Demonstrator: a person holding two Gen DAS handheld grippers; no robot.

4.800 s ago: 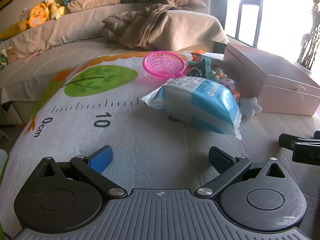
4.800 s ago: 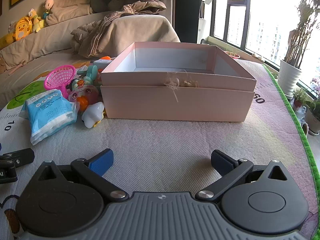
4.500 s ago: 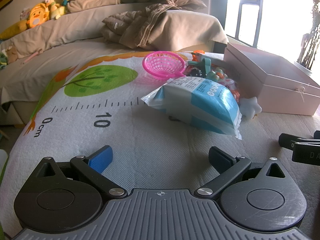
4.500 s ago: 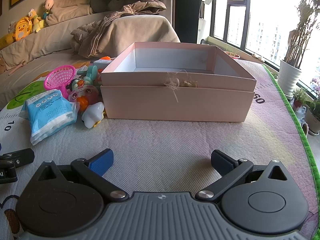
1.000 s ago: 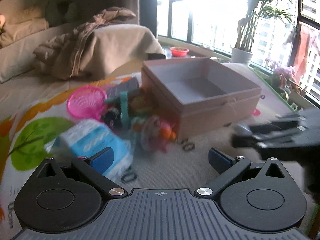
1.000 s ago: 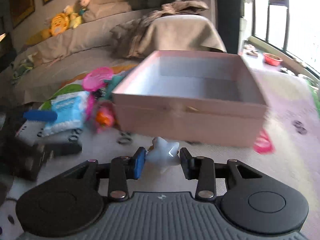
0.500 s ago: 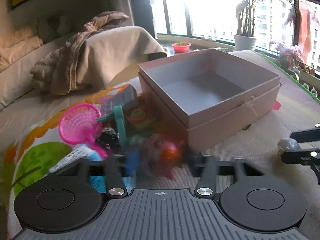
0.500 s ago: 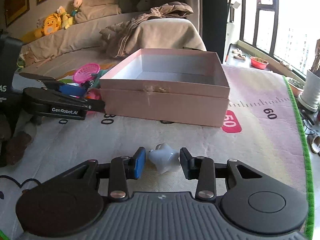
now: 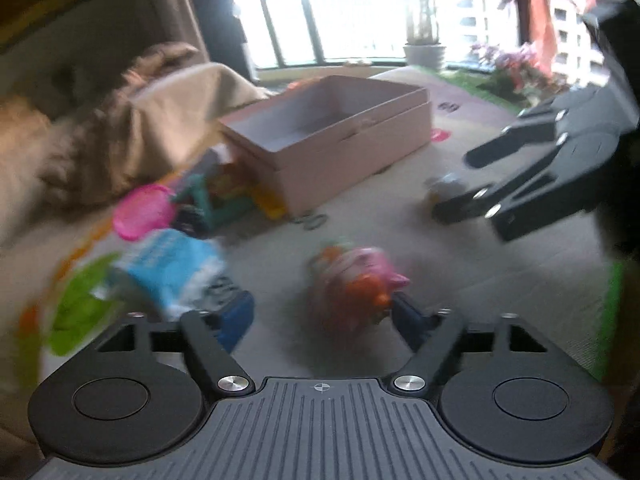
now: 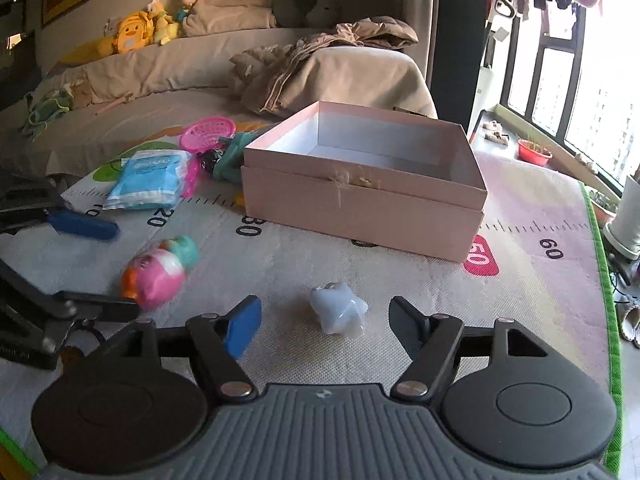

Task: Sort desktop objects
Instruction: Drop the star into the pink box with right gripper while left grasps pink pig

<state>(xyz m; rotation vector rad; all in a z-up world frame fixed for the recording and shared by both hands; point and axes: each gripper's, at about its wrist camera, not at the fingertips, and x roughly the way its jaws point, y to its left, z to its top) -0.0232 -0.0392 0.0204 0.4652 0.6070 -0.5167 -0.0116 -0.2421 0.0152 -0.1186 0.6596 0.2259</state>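
Note:
Blur softens the left wrist view. My left gripper (image 9: 324,316) has its jaws opening, and a pink and orange toy (image 9: 352,284) lies on the mat between them, close to the right finger and not squeezed. In the right wrist view the same toy (image 10: 156,272) sits between the left gripper's blue pad (image 10: 82,224) and its lower finger. My right gripper (image 10: 326,326) is opening too; a pale blue star toy (image 10: 340,312) lies loose on the mat between its fingers, touching neither. The open pink box (image 10: 360,196) stands behind, nothing showing inside.
A blue wipes pack (image 10: 148,180), a pink basket (image 10: 206,132) and a heap of small toys (image 10: 224,160) lie left of the box. A sofa with a rumpled blanket (image 10: 320,60) runs behind. The play mat's green edge (image 10: 604,280) is at the right.
The left gripper carried the pink toy from the heap to the open mat and spread its jaws off it. The right jaws have opened, leaving the star on the mat.

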